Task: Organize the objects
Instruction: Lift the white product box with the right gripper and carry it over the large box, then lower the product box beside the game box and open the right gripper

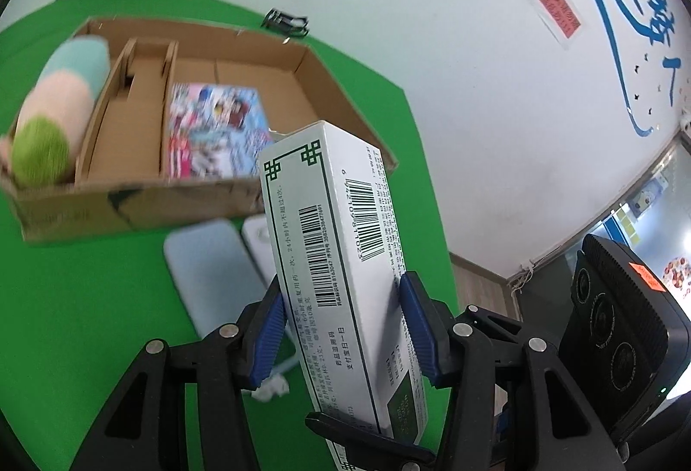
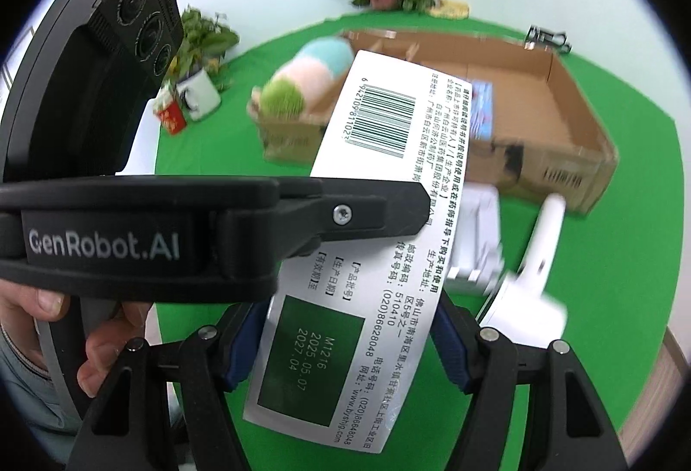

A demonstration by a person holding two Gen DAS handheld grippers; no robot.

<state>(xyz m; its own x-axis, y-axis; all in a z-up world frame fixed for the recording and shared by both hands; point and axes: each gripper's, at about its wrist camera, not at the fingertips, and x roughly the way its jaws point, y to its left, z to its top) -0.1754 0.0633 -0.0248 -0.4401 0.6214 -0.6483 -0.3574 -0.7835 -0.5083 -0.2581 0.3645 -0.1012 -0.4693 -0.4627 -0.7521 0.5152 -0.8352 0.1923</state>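
Medicine box [image 1: 341,255], long, white and green-trimmed, is off the green table cloth [image 1: 86,298], gripped by both tools at once. The left gripper [image 1: 341,324] has its blue pads closed on the box's two long sides, while the right gripper [image 2: 350,341] clamps the same box lower down, near the end printed with the date. Holding it from two sides likely steadies such a long carton for carrying to the cardboard tray [image 1: 337,82], which lies near and already holds a plush toy [image 1: 56,112] and a colourful booklet [image 1: 211,130] in separate compartments.
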